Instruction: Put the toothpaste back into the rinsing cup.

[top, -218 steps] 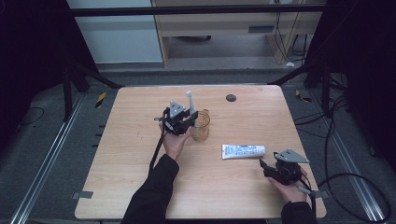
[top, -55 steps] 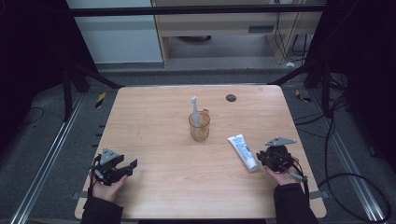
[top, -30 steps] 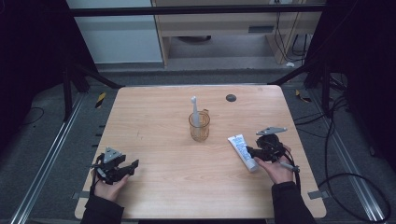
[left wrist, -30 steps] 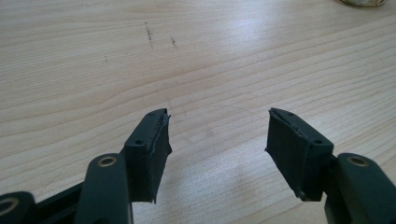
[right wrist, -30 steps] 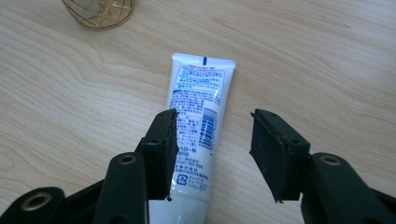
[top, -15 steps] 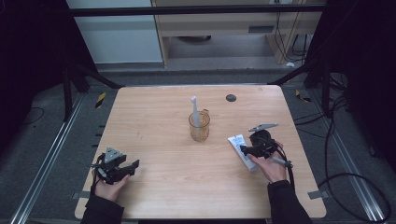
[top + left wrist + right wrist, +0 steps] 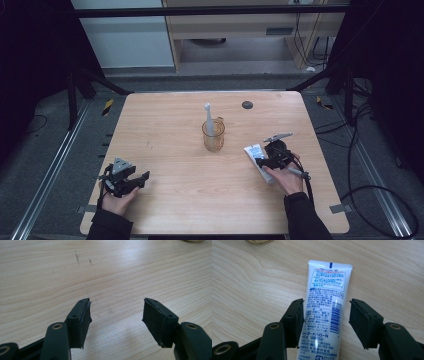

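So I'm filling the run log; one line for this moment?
right gripper: jaws just opening, astride toothpaste tube, flat on table | left gripper: open, idle | toothbrush in cup

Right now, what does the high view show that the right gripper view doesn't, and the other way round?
High view alone: the left gripper low at the table's left, the toothbrush standing in the cup, and a dark disc.

Right gripper view alone: the tube's printed text and barcode, and a gap between the right-hand pad and the tube.

Both: the toothpaste tube lying flat, the right gripper straddling it, open.
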{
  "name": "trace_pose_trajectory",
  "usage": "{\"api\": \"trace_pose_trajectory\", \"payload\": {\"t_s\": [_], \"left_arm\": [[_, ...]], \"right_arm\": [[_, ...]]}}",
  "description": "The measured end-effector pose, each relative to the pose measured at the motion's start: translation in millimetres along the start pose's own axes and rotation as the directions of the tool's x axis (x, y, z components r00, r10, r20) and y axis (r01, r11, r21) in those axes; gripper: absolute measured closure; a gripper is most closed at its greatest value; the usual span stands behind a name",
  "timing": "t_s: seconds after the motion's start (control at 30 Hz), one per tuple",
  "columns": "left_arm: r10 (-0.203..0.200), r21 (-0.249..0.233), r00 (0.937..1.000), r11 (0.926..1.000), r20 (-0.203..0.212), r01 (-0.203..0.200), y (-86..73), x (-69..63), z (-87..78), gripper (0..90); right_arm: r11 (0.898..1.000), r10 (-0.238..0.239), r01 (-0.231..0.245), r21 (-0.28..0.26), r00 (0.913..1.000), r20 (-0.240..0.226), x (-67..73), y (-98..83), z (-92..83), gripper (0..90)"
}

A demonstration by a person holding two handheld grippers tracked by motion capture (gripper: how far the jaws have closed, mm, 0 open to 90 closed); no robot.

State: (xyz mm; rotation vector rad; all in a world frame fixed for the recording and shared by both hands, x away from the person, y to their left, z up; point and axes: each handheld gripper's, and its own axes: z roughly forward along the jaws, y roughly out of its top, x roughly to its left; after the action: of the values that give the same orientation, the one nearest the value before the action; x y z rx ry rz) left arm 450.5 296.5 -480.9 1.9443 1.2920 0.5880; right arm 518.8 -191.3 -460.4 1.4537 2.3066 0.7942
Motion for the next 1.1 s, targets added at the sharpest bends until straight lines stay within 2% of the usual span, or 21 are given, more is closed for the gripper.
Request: {"api": "trace_pose_trajectory", "payload": {"t_s": [0.53, 1.1], "left_arm": [[0.001, -0.001, 1.0000, 1.0000, -0.001, -0.001, -0.2, 0.3, 0.3, 38.2], [0.001, 0.003, 1.0000, 1.0000, 0.001, -0.001, -0.2, -0.6, 1.0, 38.2]], "right_arm": [[0.996, 0.015, -0.013, 0.089, 0.9994, -0.031, 0.1, -0.7, 7.7, 44.9], [0.991, 0.031, -0.027, 0.133, 0.9991, -0.030, 0.0, -3.3, 15.3, 41.5]]}}
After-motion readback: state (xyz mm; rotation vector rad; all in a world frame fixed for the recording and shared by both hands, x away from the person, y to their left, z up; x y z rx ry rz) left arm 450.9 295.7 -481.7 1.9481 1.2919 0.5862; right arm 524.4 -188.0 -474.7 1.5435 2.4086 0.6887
